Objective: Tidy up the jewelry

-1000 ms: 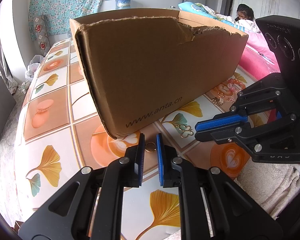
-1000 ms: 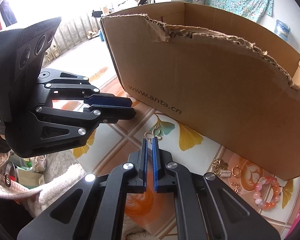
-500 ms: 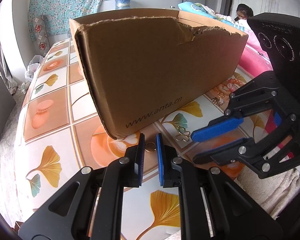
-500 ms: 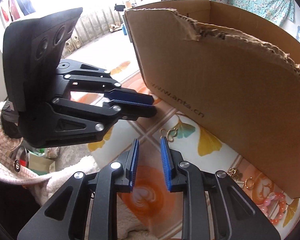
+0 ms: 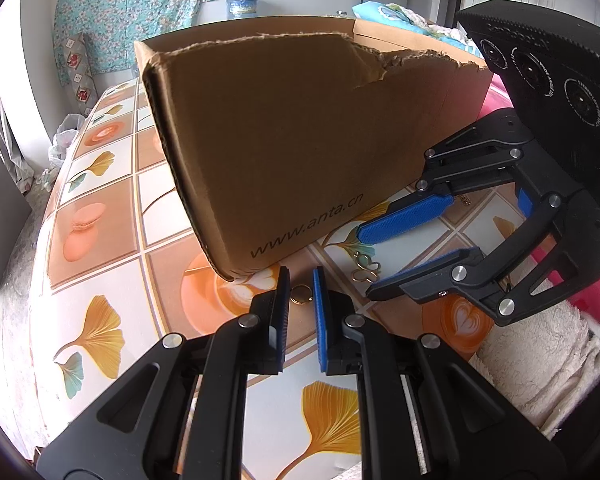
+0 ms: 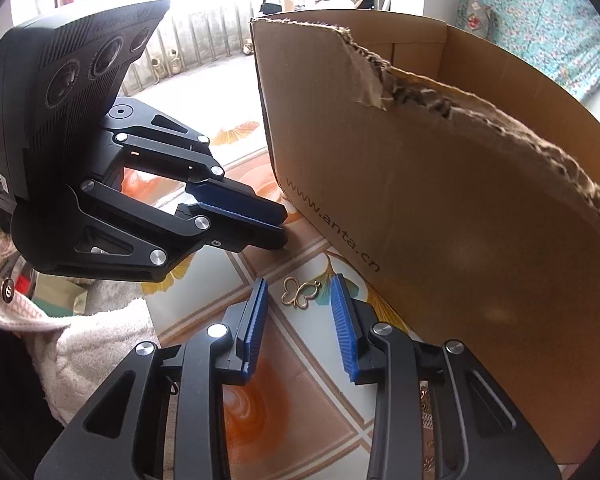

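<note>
Tabletop point(image 6: 204, 292): pendant point(image 6: 300, 293) between right gripper point(image 6: 300, 304) fingers

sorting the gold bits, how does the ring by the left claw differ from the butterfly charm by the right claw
The ring is one small closed round band; the butterfly charm is larger, an open wire outline with wings. The ring sits between the narrowly parted fingers of the left claw; the butterfly charm sits ahead of the wider-open right claw. Both are gold and lie flat, ungripped.
</note>
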Tool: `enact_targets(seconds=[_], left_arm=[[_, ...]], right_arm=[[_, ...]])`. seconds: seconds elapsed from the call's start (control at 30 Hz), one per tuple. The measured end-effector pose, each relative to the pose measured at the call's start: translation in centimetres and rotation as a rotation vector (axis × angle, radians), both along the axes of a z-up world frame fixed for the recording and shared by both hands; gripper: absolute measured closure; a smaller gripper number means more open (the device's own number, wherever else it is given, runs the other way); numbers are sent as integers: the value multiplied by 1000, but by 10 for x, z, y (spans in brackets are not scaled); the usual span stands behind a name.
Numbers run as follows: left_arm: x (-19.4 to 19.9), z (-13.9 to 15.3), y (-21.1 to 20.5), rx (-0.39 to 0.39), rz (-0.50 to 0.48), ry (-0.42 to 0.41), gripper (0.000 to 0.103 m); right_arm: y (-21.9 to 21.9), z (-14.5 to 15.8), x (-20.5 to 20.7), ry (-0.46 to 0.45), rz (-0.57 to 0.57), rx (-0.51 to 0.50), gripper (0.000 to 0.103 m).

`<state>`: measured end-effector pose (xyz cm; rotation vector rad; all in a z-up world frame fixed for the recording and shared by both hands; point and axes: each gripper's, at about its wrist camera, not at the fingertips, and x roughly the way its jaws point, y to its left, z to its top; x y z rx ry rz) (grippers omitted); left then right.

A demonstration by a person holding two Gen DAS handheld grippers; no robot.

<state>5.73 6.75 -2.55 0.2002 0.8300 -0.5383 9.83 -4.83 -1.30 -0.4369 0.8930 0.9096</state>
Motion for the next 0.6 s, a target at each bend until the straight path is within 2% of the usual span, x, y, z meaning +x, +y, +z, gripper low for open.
enact_targets(seconds=[0.1,0.23,0.4,0.47,0.6], left_arm=[[0,1,-1,3,-2,0,92],[1,1,-1,-1,0,1,92],[0,1,-2,1,-1,0,92],[0,2,-2,3,-2,0,92],[0,2,-3,5,0,0,92]], right_arm=[[1,1,3,12,19,-4,71],[3,5,9,35,14,8,88],[4,-1,6,39,-8,23,89],[1,1,8,47,-16,34,96],[-4,-1,9,56,-30,35,96]])
